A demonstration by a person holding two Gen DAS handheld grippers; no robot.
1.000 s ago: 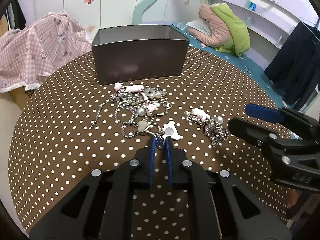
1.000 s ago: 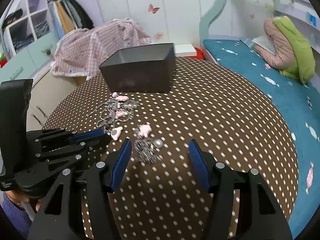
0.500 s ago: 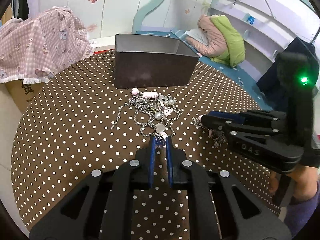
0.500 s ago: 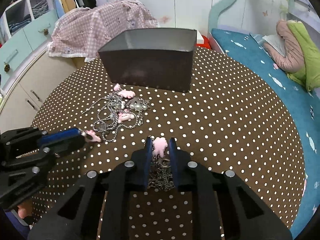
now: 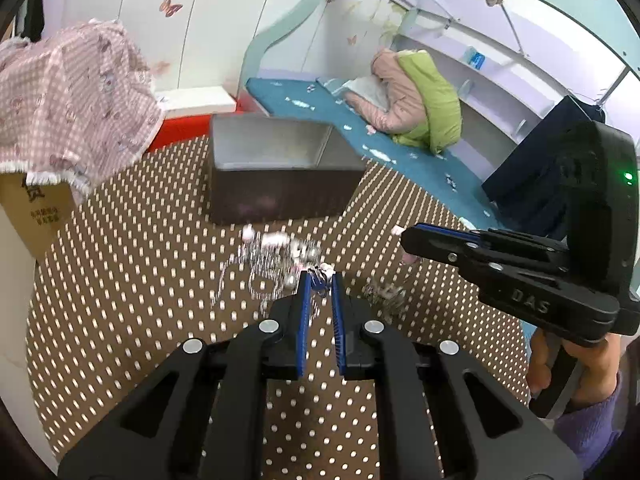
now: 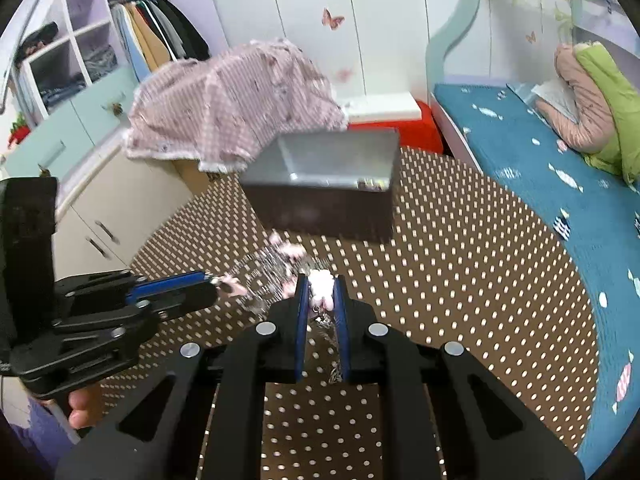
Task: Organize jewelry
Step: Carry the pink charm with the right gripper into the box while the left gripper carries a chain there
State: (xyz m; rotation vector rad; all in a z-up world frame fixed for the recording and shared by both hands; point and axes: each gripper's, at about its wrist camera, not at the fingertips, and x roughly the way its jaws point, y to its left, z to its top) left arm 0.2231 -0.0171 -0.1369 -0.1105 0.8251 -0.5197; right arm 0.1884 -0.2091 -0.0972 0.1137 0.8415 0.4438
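2 pieces gripped: 1 per gripper, both lifted clear of the table.
right piece: pink-charm chain (image 6: pixel 321 285) is pinched between narrowly closed jaws of the right gripper (image 6: pixel 320 280); chain is seen trailing down between the fingers.
left piece: chain link (image 5: pixel 319 278) is nipped at the tips of the left gripper (image 5: pixel 319 280), jaws nearly together; its tail is blurred, and whether it is still tangled in the pile cannot be told.
pile: remaining jewelry (image 5: pixel 276 256) is spread on the dotted table (image 5: pixel 120 264), just ahead of the left tips, between them and the box.
box: dark open box (image 6: pixel 324 192) is placed dead ahead of both grippers, long axis across the view, open top up.
nearer arm: right is judged slightly nearer the box's front wall.
next move: forward and up over the rim is judged needed before release.
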